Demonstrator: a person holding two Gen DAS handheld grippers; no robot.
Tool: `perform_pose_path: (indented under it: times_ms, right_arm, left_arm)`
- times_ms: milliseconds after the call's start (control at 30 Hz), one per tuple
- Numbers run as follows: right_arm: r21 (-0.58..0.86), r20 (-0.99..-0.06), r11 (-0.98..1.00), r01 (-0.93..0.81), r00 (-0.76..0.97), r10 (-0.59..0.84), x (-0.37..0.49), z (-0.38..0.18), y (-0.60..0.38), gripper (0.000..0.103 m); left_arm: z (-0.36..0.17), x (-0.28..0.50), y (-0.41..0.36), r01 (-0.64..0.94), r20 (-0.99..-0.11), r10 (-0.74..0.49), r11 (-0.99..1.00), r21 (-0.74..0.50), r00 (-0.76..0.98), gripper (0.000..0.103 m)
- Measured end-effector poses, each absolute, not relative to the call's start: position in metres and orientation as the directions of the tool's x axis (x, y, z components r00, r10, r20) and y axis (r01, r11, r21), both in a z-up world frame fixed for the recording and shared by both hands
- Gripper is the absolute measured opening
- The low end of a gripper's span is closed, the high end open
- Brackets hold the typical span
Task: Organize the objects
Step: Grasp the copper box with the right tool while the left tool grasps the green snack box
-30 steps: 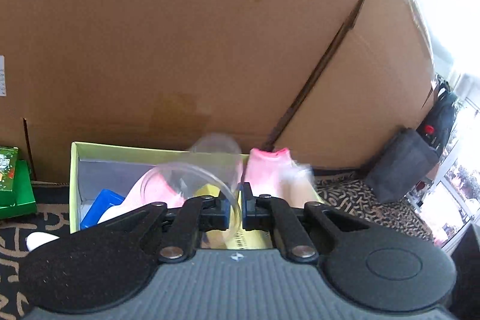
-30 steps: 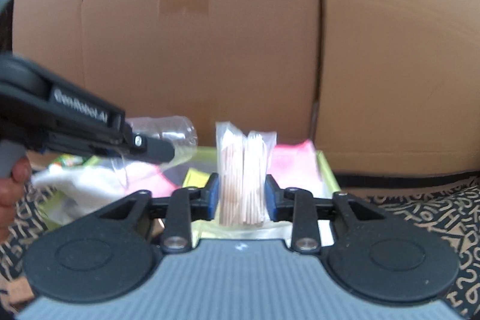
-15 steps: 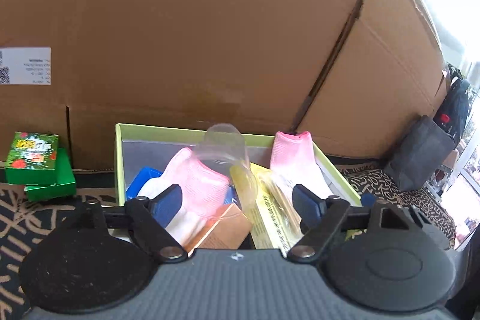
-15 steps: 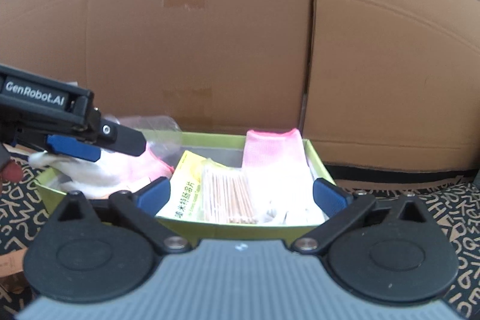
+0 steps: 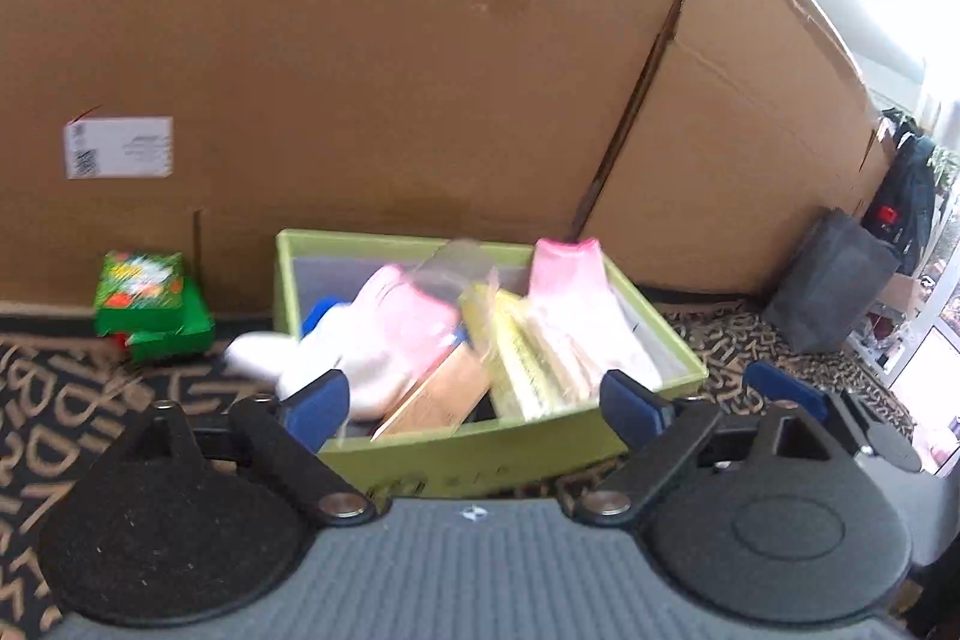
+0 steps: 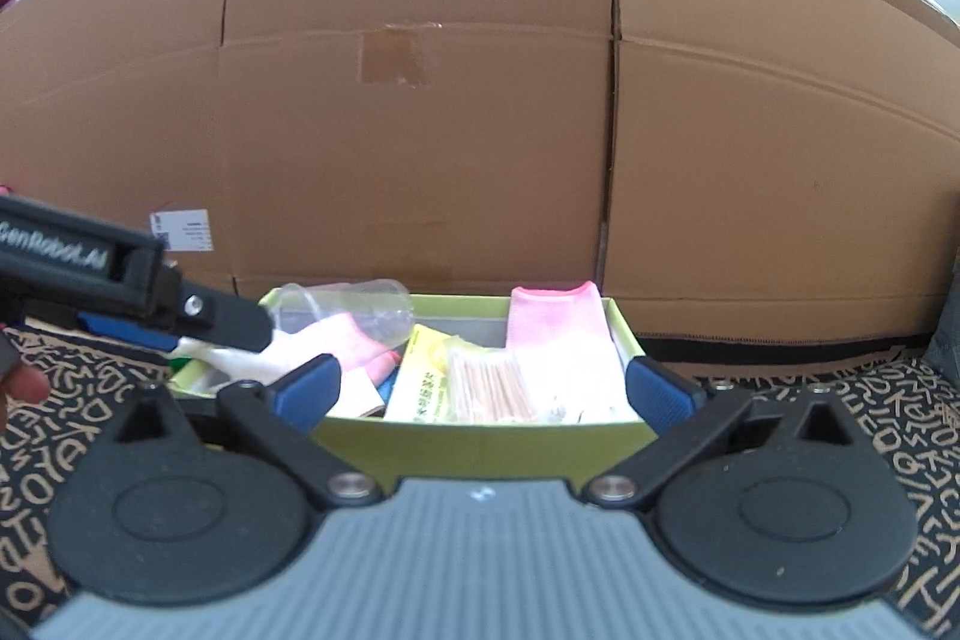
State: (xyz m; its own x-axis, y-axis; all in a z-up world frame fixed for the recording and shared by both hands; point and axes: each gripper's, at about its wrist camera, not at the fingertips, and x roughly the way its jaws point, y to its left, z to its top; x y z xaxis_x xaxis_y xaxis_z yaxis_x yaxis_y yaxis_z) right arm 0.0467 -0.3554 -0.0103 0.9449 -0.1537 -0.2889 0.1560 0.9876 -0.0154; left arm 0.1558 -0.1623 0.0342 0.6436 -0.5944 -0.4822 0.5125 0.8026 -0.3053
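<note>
Green tray (image 6: 480,439) is holding all the dropped items, both grippers standing empty.

Left gripper (image 5: 474,400), whose jaws have just been opening, and right gripper (image 6: 483,391) are gaping wide with nothing between. Clear plastic cup (image 6: 348,313) is lying loose on the pink socks (image 6: 555,334) and may be rolling out; the cardboard wall (image 6: 480,130) is blocking behind, the patterned cloth (image 6: 888,412) is giving room.

Both wrist cameras look forward and slightly down, close to the lime-green open cardboard tray (image 5: 480,451) (image 6: 480,442). The left views it obliquely, the right head-on; both share the tall brown cardboard wall (image 5: 390,58) (image 6: 480,130).
</note>
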Motion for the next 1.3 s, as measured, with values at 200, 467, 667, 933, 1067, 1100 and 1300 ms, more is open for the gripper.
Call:
perform_pose_path:
  times_ms: [200,467,667,933,1067,1100,1300]
  right_arm:
    - [0.010,-0.338,0.994,0.111,0.936,-0.101,0.031,-0.023,-0.336,0.103]
    - [0.092,-0.491,0.996,-0.018,0.869,0.061,0.039,-0.060,-0.286,0.103]
    - [0.091,-0.533,0.990,-0.106,0.834,0.139,0.049,-0.073,-0.233,0.103]
    - [0.127,-0.566,0.988,-0.085,0.812,0.142,0.083,-0.083,-0.196,0.103]
    - [0.095,-0.594,0.994,-0.044,0.799,0.092,0.096,-0.089,-0.190,0.082]
    - [0.095,-0.595,0.995,-0.040,0.799,0.089,0.095,-0.089,-0.192,0.061]
    - [0.001,-0.599,0.999,-0.035,0.800,0.029,0.081,-0.087,-0.213,0.030]
  left_arm:
    - [0.002,0.123,-0.098,0.459,-0.471,-0.597,0.802,-0.382,0.650,0.095]
    - [-0.020,0.094,-0.041,0.309,-0.481,-0.429,0.899,-0.309,0.765,0.095]
    - [-0.033,0.096,-0.019,0.291,-0.505,-0.434,0.894,-0.340,0.746,0.095]
    - [-0.047,0.102,-0.001,0.250,-0.516,-0.449,0.877,-0.410,0.730,0.095]
    - [-0.044,0.112,0.001,0.244,-0.513,-0.449,0.875,-0.418,0.731,0.095]
    - [-0.044,0.116,0.002,0.246,-0.509,-0.451,0.873,-0.420,0.733,0.095]
    - [-0.035,0.154,-0.011,0.233,-0.504,-0.405,0.899,-0.371,0.763,0.095]
